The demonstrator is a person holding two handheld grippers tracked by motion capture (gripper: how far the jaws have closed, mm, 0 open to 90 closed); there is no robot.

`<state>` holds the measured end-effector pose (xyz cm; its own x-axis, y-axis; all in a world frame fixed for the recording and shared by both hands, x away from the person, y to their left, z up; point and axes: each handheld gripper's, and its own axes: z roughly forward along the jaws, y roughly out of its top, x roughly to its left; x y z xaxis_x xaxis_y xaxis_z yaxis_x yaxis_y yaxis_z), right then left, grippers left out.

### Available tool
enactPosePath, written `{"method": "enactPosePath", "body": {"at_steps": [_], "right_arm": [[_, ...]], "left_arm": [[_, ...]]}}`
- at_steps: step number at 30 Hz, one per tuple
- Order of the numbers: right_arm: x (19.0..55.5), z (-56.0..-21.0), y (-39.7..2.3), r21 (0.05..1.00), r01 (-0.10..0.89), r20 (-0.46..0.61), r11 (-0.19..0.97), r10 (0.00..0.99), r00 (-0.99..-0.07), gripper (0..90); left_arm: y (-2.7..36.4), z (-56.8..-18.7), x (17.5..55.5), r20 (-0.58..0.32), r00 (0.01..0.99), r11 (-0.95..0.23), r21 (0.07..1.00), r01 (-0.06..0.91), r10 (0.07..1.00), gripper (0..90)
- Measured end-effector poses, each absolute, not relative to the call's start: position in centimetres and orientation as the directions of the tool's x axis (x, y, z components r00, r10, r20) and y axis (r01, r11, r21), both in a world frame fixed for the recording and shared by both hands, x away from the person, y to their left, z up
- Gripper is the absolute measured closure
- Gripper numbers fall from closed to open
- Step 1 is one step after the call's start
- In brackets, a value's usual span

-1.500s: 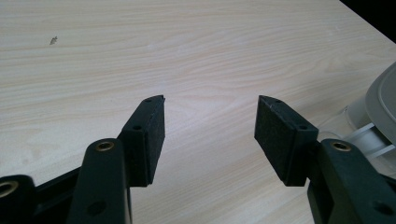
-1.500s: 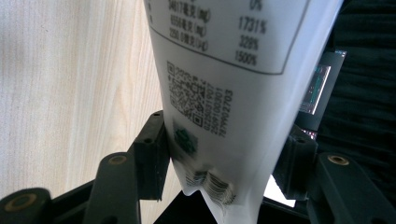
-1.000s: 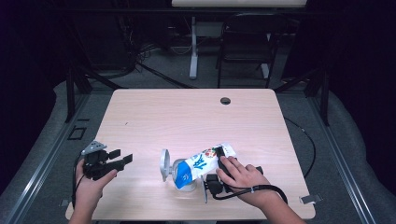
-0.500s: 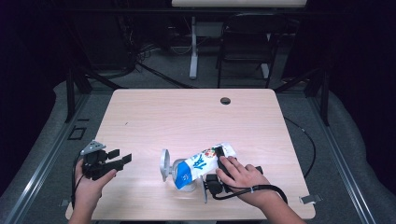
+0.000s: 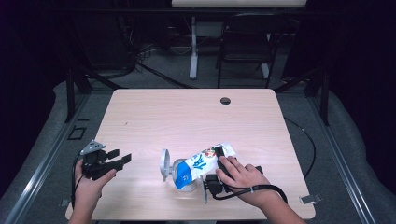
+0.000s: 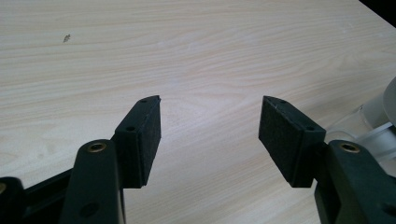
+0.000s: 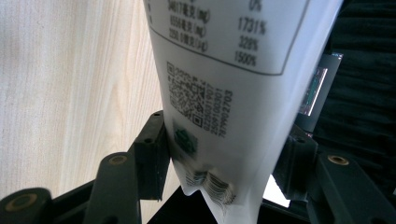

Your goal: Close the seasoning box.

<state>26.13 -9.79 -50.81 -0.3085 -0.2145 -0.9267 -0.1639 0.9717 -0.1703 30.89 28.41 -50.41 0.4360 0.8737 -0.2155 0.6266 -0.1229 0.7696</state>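
Observation:
A white and blue printed pouch [image 5: 198, 165] lies tilted on the wooden table [image 5: 187, 116], its blue end at the mouth of a clear container [image 5: 186, 183]. Beside the container stands a round grey lid [image 5: 164, 164]. My right gripper [image 5: 219, 161], under a hand, is shut on the pouch's white end. The right gripper view shows the pouch [image 7: 233, 70] with a QR code pinched between both pads of the right gripper [image 7: 226, 149]. My left gripper [image 5: 120, 157] rests open at the table's left, apart from the pouch. In the left gripper view, bare wood lies between the left gripper's [image 6: 210, 126] jaws and the clear container [image 6: 373, 116] is at the right edge.
A dark round cable hole [image 5: 225, 101] sits near the table's far edge. A black cable [image 5: 308, 140] loops off the right side. A chair [image 5: 245, 46] and a desk leg [image 5: 194, 46] stand beyond the table on the dark floor.

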Motion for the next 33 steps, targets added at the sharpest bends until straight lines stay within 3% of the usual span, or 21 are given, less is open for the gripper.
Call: {"method": "enactPosePath", "body": {"at_steps": [33], "right_arm": [[26.13,-50.78,-9.75,-0.177,-0.166,-0.926,0.97,-0.221,-0.305,45.9]], "left_arm": [[28.43,-50.51,30.92,-0.219,0.428,-0.111,0.774,0.623,0.877,39.4]]}}
